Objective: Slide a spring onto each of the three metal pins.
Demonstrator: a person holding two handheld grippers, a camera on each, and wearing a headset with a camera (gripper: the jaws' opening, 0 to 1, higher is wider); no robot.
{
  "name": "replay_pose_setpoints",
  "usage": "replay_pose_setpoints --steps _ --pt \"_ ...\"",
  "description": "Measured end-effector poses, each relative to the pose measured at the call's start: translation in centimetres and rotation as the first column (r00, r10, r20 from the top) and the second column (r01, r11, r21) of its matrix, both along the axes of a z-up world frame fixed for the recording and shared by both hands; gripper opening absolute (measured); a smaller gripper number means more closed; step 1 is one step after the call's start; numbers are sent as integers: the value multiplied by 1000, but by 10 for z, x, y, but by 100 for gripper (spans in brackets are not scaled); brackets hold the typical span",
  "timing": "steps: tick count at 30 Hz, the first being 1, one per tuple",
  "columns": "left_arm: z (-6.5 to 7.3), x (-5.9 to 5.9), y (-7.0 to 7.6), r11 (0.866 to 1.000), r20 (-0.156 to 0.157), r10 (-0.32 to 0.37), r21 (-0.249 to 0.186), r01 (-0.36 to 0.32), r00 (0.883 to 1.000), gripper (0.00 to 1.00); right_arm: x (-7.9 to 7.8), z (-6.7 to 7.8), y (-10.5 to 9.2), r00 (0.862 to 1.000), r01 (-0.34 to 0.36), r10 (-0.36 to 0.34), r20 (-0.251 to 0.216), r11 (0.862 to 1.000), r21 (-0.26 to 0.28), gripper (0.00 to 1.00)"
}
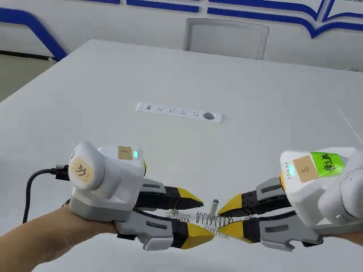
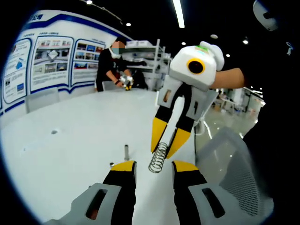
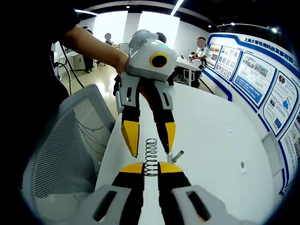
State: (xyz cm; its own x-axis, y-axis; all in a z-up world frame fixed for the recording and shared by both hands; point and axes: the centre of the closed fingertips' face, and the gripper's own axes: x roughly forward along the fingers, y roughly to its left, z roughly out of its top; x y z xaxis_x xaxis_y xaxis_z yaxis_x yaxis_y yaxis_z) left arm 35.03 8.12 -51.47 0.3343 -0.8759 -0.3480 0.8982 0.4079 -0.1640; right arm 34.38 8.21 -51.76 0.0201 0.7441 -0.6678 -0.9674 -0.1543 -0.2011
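**A:** What are the jaws doing right now?

**B:** The right gripper (image 3: 151, 168) is pinching one end of a spring (image 3: 151, 157), with its jaws drawn in narrow on the coils. The rest of the spring is sticking out free. The left gripper (image 2: 154, 166) is holding its jaws wide with nothing in them, one on each side of the spring's far end.

**A:** Why is it being held that way?

**B:** I'd say a grip on one end is leaving the spring's bore open for threading. The open left jaws look to be waiting to steady or take the loose end.

**A:** And where is the spring going?

**B:** A metal pin (image 1: 214, 207) is standing by the near edge of the table (image 1: 170, 73), just behind the spring in the head view. The spring is lying roughly level, so it is not yet lined up with the upright pin.

**A:** Is anything hard to read?

**B:** Yes. More coils are showing behind the left jaws, but I cannot tell whether that is a second spring. In the right gripper view, something coiled is sitting at the pin's foot, too small to name. I am making out one pin clearly. Farther off, a power strip (image 1: 178, 111) is lying mid-table, and a chair (image 1: 226, 37) is standing at the far edge.
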Motion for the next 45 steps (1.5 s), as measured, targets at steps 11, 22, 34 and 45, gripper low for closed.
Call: replay_pose_setpoints --steps 11,22,34,45 --pt "0 -4 -6 999 9 -41 18 41 999 15 -3 2 3 1000 -15 15 -13 1000 10 11" --pt "-1 -5 -5 996 65 -51 74 46 997 10 -3 0 3 999 -29 30 29 1000 -9 12" --pt "2 -7 -3 995 75 -69 71 63 995 10 0 1 -4 999 -22 22 25 1000 16 14" --pt "2 -11 -4 993 86 -91 80 84 992 10 -6 6 -4 999 -38 39 -22 999 22 11"
